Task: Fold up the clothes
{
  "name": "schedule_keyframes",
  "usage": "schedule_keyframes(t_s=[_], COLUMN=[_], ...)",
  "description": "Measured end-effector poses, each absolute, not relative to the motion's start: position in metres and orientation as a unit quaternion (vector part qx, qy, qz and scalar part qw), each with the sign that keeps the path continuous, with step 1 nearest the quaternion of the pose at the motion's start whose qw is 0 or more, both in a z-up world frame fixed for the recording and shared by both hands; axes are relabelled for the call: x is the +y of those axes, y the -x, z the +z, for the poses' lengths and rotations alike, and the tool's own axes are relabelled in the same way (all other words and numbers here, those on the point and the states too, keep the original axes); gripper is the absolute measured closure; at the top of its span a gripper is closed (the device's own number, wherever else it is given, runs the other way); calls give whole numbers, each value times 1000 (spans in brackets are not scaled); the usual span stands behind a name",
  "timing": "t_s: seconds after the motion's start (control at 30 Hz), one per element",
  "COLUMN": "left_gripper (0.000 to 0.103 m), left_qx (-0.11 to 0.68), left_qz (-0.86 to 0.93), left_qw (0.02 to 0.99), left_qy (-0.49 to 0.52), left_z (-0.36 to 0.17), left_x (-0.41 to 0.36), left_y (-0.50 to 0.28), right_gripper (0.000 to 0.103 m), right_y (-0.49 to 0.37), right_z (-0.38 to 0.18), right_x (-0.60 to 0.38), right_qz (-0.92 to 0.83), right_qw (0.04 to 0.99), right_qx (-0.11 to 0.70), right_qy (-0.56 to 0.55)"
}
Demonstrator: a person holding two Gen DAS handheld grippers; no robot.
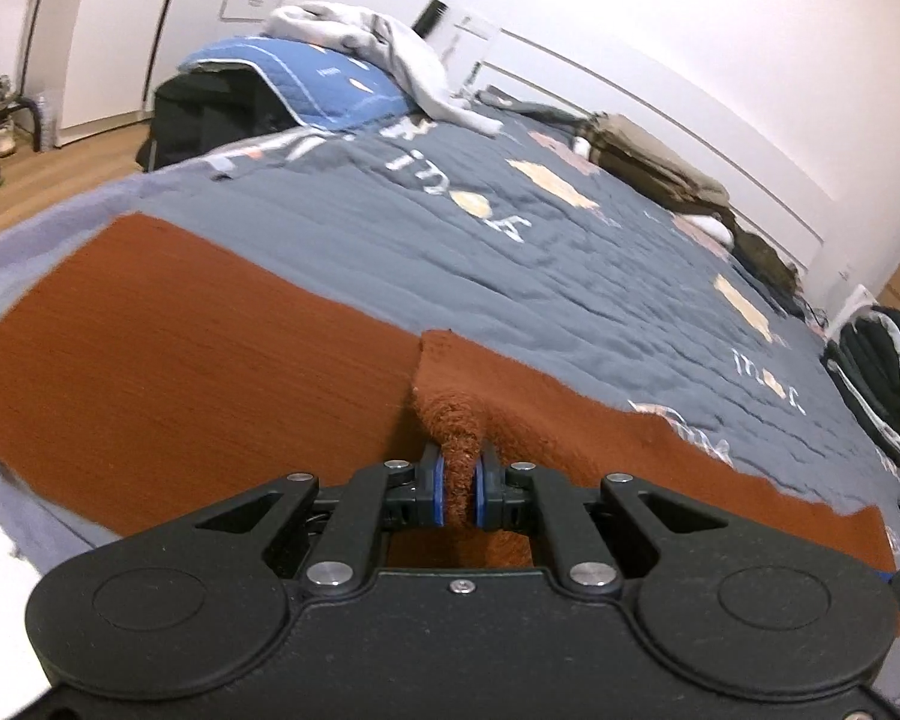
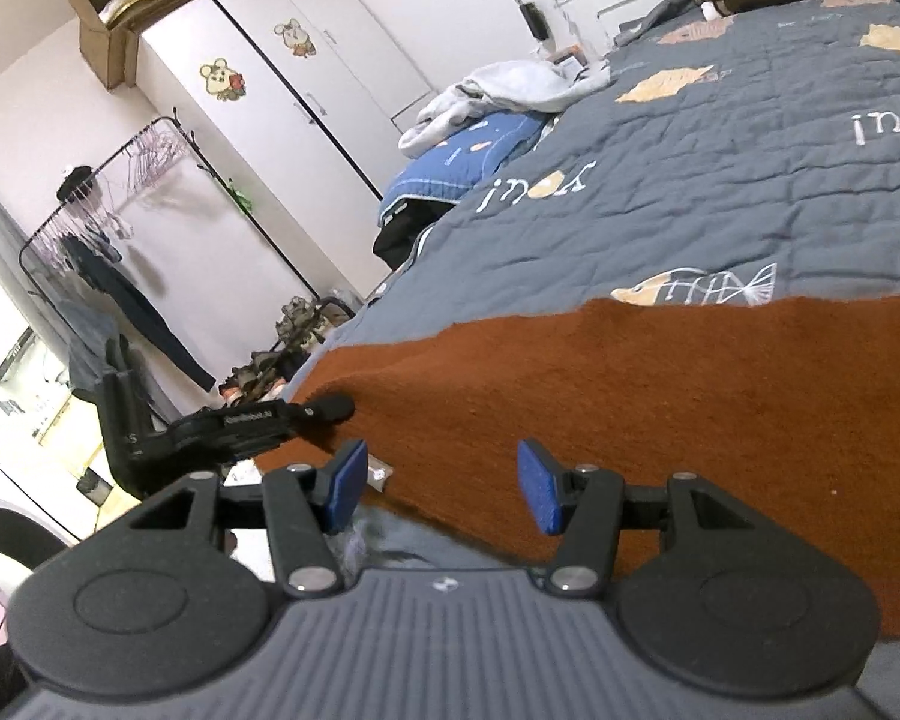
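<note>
Jaws of left gripper (image 1: 461,483) pinch rust cloth (image 1: 150,360); grey quilt (image 1: 450,240) beneath.

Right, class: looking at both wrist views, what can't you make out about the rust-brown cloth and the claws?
- Left wrist view: the rust-brown cloth has its near edge hidden behind the left claw body.
- Right wrist view: the cloth's right side is cut off by the frame edge.
- Right wrist view: the right claw stands open; the bedspread edge below it is blurred.
</note>
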State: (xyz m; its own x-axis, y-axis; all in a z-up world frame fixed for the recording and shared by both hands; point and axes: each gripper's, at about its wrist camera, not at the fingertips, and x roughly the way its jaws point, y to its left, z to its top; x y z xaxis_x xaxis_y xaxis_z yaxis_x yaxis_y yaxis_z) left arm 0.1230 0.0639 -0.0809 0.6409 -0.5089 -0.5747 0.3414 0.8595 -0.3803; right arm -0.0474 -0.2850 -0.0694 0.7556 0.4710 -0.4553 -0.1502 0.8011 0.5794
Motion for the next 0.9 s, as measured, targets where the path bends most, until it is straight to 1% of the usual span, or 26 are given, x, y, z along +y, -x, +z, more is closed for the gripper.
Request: schedule_keyframes(t_s=[0.37, 0.7, 0.9], left_gripper=[94, 94, 94], left_qx=[326, 298, 295], left_qz=[-168, -122, -78], left_qw=[914, 928, 929], left_qy=[176, 189, 207], left_z=[-76, -68, -73], left_x=[145, 190, 220], left_y=[-155, -167, -174], right_gripper=[48, 48, 48], right_y=[27, 14, 14], right_z=[-69, -79, -82], right_x=[-245, -220, -220], right_qz=[192, 203, 195], right_qw=[896, 888, 887], right_qx=[318, 336, 340], right_qy=[-244, -239, -242])
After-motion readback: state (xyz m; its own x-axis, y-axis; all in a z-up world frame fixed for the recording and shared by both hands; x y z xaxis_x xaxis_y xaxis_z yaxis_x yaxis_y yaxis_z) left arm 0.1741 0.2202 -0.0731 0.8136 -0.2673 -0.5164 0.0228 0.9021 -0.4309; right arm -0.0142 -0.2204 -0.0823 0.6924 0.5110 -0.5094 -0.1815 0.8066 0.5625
